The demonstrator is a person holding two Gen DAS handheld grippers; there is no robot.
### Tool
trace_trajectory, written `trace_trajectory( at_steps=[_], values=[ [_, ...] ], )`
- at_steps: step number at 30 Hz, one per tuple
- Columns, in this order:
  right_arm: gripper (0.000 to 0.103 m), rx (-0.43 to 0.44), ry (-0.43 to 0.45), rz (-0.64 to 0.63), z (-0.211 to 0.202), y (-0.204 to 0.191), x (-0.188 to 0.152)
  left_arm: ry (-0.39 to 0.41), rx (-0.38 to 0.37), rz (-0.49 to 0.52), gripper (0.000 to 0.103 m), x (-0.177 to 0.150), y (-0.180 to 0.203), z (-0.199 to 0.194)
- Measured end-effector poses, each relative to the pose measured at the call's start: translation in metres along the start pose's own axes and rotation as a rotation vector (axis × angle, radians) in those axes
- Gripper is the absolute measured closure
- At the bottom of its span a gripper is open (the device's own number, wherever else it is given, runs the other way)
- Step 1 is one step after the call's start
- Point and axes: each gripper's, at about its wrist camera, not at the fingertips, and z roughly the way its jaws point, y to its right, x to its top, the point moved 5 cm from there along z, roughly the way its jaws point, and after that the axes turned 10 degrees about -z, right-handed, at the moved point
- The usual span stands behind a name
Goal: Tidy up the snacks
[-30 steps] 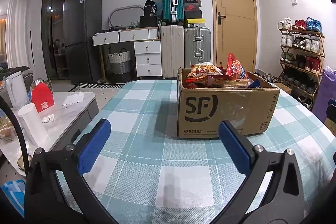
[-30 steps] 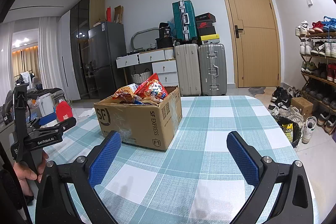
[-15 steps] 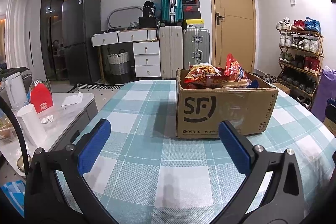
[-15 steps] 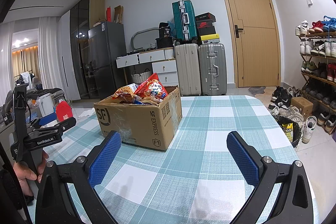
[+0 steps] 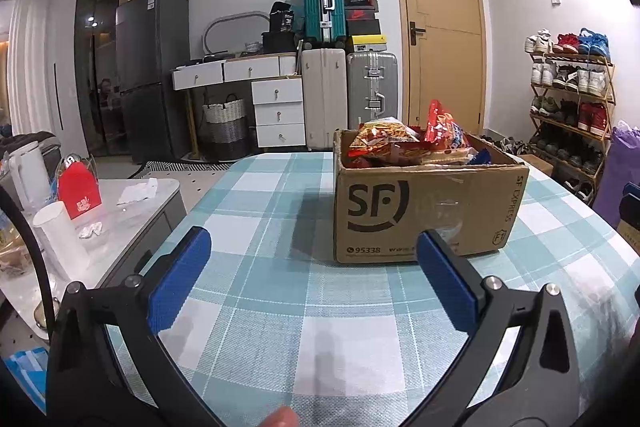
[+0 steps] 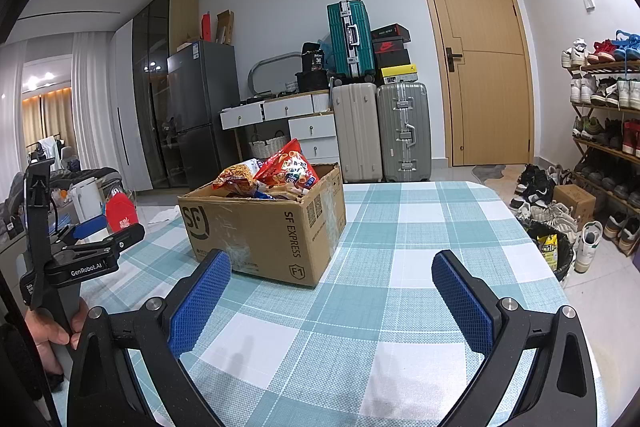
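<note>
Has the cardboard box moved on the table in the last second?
No. The cardboard box sits on the same checks of the tablecloth; only the left camera view shifts slightly.

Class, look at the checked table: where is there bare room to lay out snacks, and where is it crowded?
Bare cloth lies between the cardboard box and the right gripper, and on to the table's far and right edges. Another clear strip runs left of the box toward the left gripper. The box itself is heaped with snack bags.

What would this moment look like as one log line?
left gripper: open, empty | right gripper: open, empty | snack bags: in cardboard box | table
</note>
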Motion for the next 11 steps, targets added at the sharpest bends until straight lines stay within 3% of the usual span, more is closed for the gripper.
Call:
trace_trajectory(
  at_steps=[11],
  values=[
    [0.001, 0.000, 0.000, 0.000, -0.0002, -0.0002, 0.0003, 0.013, 0.030, -0.009, 0.000, 0.0010, -0.0023, -0.0021]
  ],
)
